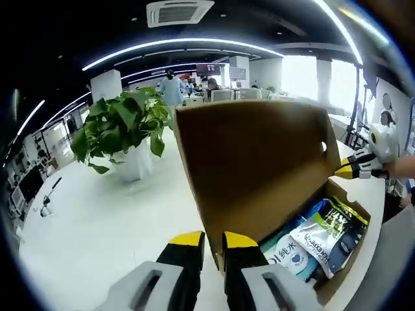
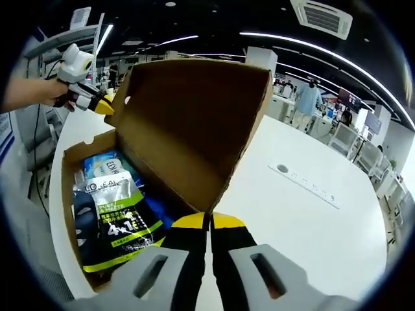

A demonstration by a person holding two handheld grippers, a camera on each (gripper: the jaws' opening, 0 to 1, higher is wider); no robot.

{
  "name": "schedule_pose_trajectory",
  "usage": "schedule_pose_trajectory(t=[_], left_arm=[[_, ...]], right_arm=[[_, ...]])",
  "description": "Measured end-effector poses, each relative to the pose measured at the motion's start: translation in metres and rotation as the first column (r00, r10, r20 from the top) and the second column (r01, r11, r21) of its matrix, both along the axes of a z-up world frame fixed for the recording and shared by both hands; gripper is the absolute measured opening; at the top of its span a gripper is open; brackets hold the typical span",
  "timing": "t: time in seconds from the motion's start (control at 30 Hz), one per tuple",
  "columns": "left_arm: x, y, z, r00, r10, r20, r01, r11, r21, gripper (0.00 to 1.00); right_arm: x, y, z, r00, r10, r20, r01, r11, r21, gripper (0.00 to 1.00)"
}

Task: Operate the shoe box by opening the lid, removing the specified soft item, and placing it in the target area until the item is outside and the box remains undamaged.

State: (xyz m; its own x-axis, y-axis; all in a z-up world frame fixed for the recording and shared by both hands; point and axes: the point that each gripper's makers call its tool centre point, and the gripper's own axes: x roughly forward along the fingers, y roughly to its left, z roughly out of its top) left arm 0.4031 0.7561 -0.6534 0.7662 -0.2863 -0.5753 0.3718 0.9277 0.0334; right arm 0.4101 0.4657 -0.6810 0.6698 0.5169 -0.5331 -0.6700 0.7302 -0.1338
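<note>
Left hand-held gripper point(image 1: 206, 242) clenched on the raised lid point(image 1: 253, 162) at one corner, right hand-held gripper point(image 2: 209, 221) clenched on the other; shoe box point(image 2: 70, 194) open on the white desk point(image 2: 305, 214), soft packets point(image 2: 113, 217) inside; lid-opening seems complete, next one must release and reach in.

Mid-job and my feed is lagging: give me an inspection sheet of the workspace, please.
Surface: white table.
Job's things: shoe box with its lid raised; soft packs lie inside.
Clutter: potted plant; socket strip on the tabletop.
Grippers: left tool and right tool each shut on the lid's edge.
Cables: nothing seen.
Surroundings: open office, people standing far off.
</note>
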Motion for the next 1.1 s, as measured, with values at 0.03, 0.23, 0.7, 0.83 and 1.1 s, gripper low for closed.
schedule_pose_trajectory(t=[0.03,0.23,0.7,0.83,1.1], left_arm=[[-0.002,0.000,-0.001,1.000,0.003,-0.004,-0.003,1.000,-0.002,0.10],[-0.011,0.000,-0.012,0.999,0.029,-0.017,-0.030,0.999,-0.019,0.09],[-0.008,0.004,-0.011,0.998,0.066,-0.009,-0.066,0.998,-0.018,0.02],[-0.003,0.005,-0.011,0.998,0.064,-0.011,-0.064,0.998,-0.014,0.02],[0.002,0.005,-0.012,0.998,0.062,-0.017,-0.062,0.998,-0.009,0.02]], right_arm=[[0.000,0.000,0.000,1.000,-0.002,-0.002,0.002,1.000,0.001,0.00],[0.000,0.000,0.001,1.000,-0.015,-0.016,0.015,1.000,0.010,0.00],[0.005,0.002,0.002,0.999,-0.032,-0.018,0.032,0.999,-0.003,0.00],[0.008,0.003,0.003,0.999,-0.031,-0.018,0.031,0.999,-0.008,0.01],[0.012,0.003,0.002,1.000,-0.021,-0.014,0.021,1.000,-0.022,0.01]])
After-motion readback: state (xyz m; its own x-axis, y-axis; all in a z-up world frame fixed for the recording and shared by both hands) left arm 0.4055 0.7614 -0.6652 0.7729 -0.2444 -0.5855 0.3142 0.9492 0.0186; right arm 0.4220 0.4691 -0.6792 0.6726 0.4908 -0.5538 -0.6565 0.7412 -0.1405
